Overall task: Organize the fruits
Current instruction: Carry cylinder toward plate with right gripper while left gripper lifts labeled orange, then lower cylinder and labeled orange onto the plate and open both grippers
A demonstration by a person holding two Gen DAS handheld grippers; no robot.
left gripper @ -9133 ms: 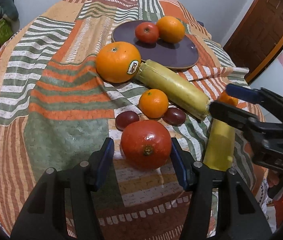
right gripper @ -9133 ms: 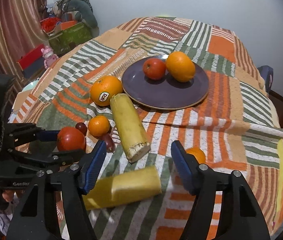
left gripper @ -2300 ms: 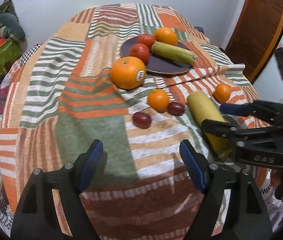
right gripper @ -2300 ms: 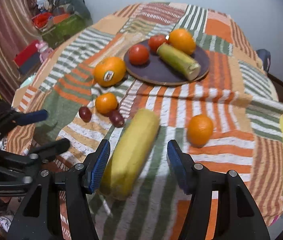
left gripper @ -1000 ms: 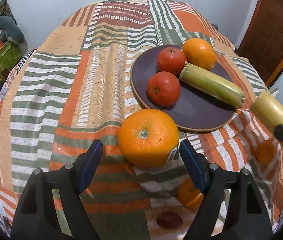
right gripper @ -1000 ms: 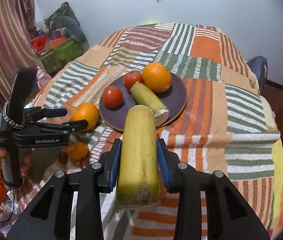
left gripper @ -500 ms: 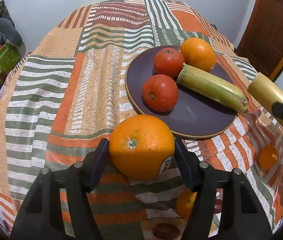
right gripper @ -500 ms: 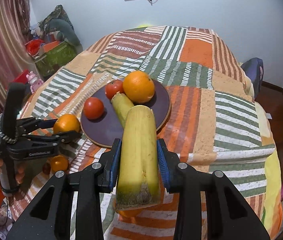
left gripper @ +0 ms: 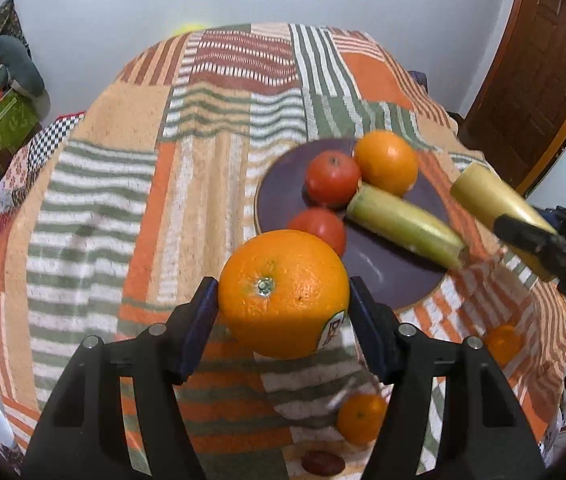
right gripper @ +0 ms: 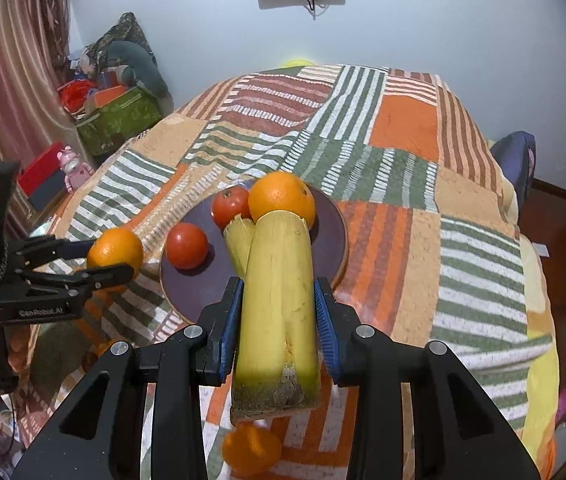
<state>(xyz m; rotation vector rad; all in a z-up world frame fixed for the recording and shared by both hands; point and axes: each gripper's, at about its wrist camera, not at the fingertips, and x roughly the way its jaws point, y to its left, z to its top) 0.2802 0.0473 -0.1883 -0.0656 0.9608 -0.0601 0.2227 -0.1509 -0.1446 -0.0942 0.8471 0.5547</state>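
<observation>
My left gripper [left gripper: 283, 312] is shut on a big orange [left gripper: 283, 294] with a sticker and holds it above the cloth, just left of the purple plate [left gripper: 387, 280]. My right gripper [right gripper: 279, 324] is shut on a yellow cane piece [right gripper: 279, 292], held in the air over the plate's near edge [right gripper: 187, 292]. On the plate lie two tomatoes [right gripper: 186, 246], an orange [right gripper: 282, 198] and a second cane piece [left gripper: 403, 224]. The left gripper with the big orange also shows in the right wrist view [right gripper: 115, 254].
Small oranges [left gripper: 361, 418] [left gripper: 503, 344] and a dark plum [left gripper: 322, 462] lie on the striped patchwork cloth [left gripper: 131, 208] near me. One small orange [right gripper: 251, 450] sits below the right gripper. Boxes and toys stand off the table's left side [right gripper: 115, 116].
My left gripper closed on the big orange and lifted it off the cloth. My right gripper carried the cane piece further forward over the plate.
</observation>
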